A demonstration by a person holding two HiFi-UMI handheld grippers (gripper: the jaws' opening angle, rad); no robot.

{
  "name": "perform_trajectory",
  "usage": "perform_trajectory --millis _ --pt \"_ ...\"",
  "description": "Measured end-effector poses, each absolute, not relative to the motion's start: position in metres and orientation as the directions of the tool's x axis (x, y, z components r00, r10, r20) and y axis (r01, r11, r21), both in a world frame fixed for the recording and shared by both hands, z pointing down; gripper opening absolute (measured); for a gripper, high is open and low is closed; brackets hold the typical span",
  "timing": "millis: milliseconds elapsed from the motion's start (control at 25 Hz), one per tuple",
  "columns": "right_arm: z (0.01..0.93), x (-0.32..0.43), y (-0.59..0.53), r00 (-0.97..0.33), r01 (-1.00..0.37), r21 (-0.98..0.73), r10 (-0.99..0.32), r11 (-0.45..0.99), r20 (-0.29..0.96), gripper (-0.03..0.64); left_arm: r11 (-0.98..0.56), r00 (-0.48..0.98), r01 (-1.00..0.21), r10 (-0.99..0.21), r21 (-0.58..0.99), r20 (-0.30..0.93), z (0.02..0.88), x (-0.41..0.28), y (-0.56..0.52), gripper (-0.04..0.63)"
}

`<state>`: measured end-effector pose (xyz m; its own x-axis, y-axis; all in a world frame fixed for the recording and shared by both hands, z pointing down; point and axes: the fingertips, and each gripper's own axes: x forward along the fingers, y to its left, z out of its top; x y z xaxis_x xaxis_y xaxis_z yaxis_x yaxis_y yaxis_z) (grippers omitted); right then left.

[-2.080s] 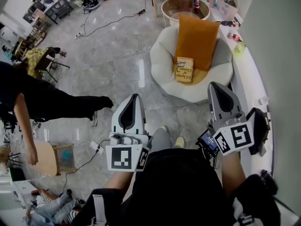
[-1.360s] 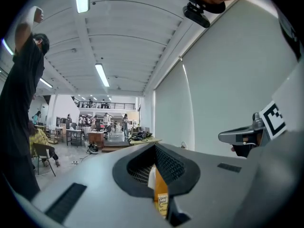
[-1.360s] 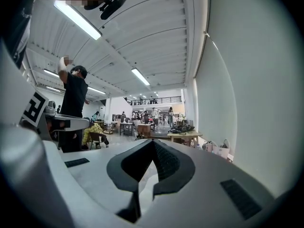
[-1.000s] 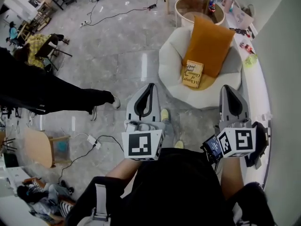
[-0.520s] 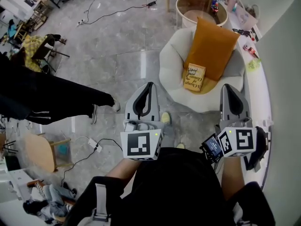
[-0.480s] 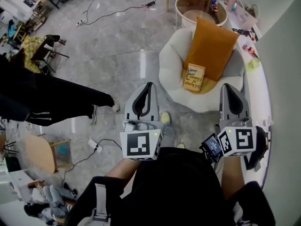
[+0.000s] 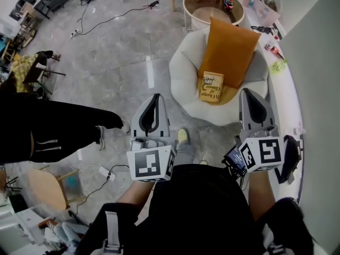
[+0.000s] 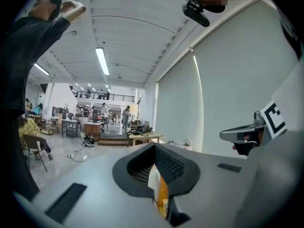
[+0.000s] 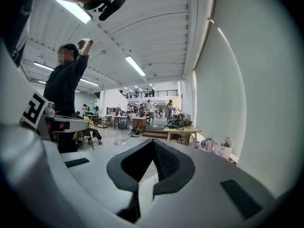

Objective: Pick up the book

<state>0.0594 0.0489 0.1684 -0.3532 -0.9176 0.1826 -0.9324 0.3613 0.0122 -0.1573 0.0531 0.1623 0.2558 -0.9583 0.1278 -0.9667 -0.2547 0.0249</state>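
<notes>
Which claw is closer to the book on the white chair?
Right, by the head view. The right claw is just below and right of the book, at the edge of the chair; the left claw is farther, off its left side.

A glossy grey stone floor [image 7: 133,52] spreads wide, with black cables [image 7: 111,20] trailing across it. A round white padded armchair [image 7: 183,73] — a tall orange cushion [image 7: 228,49] propped in it — stands beside a curved white ledge [image 7: 284,97]. Behind the armchair is a round wood-rimmed glass table [image 7: 186,12]. Long strip lights [image 8: 102,61] line the white vaulted ceiling [image 8: 137,27].
</notes>
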Motion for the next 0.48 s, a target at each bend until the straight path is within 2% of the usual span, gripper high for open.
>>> perform_trajectory --millis 480 --pt "0.166 0.053 0.006 -0.292 -0.952 0.031 -0.936 0.304 0.195 0.003 -0.288 0.295 -0.955 -0.947 0.066 0.130 0.173 -0.173 0.004 0.009"
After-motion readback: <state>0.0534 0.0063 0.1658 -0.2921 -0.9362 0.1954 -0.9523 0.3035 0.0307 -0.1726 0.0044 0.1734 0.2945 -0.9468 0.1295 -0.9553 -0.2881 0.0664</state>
